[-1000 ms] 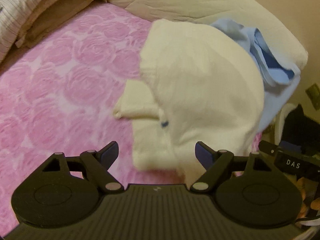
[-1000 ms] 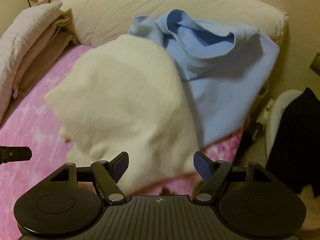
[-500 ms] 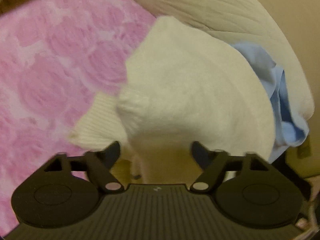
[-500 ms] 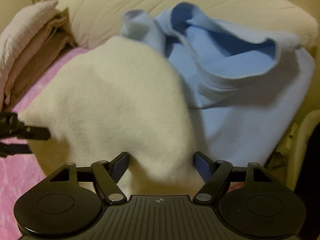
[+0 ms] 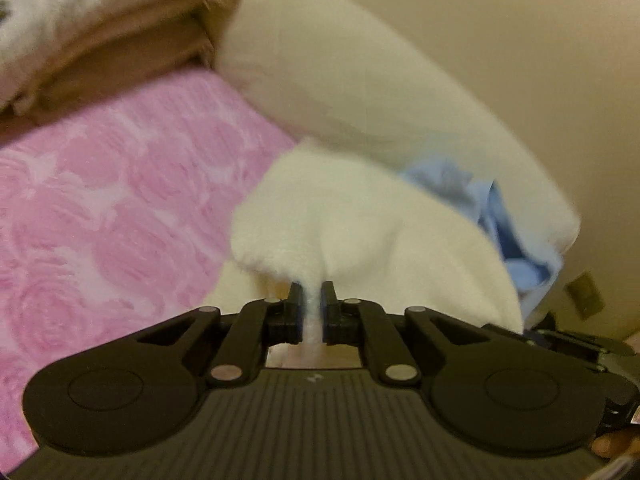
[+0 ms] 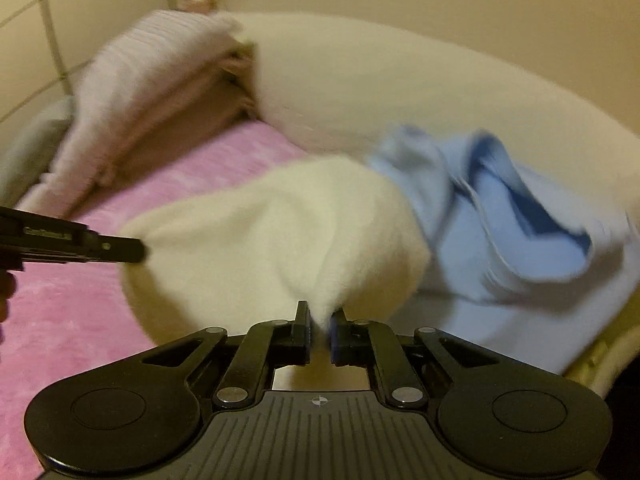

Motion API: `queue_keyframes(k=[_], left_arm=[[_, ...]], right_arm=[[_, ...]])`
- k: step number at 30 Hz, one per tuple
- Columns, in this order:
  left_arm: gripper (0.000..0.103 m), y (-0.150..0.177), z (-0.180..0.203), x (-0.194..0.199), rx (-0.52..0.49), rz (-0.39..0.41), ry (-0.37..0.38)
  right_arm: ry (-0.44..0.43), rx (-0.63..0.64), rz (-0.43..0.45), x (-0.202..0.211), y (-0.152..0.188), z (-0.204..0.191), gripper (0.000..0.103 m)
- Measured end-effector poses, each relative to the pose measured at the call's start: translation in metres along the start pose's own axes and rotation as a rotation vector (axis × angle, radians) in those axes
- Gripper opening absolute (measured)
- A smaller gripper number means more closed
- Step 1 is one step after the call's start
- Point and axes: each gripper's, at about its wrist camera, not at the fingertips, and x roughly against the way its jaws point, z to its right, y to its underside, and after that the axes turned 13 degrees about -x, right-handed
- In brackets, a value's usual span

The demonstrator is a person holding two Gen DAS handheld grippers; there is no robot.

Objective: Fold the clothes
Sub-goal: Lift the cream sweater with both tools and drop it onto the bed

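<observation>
Left tongs (image 5: 311, 300) and right tongs (image 6: 320, 326) are each pinching the fluffy cream fleece garment (image 6: 280, 232). Shallow edge bites are risking slippage; lifting is risking snagging the light-blue knit sweater (image 6: 500, 216).

No readable text anywhere. The left gripper (image 6: 136, 250), seen from the right wrist camera, carried a small light line of lettering on its black side, too blurred to make out. Each gripper body bore a tiny mark at centre, a pale logo in the left wrist view and a crosshair circle in the right, neither with letters.
</observation>
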Motion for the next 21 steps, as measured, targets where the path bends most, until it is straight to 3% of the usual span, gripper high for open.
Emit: queue_keyframes(k=[8,13,17,21], left_arm=[[0.004,0.055,-0.037,0.187,0.095,0.272,-0.111],[0.004,0.119,-0.047,0.333,0.134,0.409,-0.268],[0.004,0.161,-0.034,0.454,0.111,0.49,-0.408],[0.004,0.183,-0.013,0.559,0.056,0.558,-0.534]], right_arm=[[-0.263,0.174,0.05,0.077,0.013,-0.118,0.007],[-0.49,0.253,0.035,0.135,0.051,-0.206,0.007],[-0.687,0.269,-0.006,0.179,0.082,-0.274,0.007],[-0.862,0.257,-0.051,0.217,0.107,-0.329,0.007]])
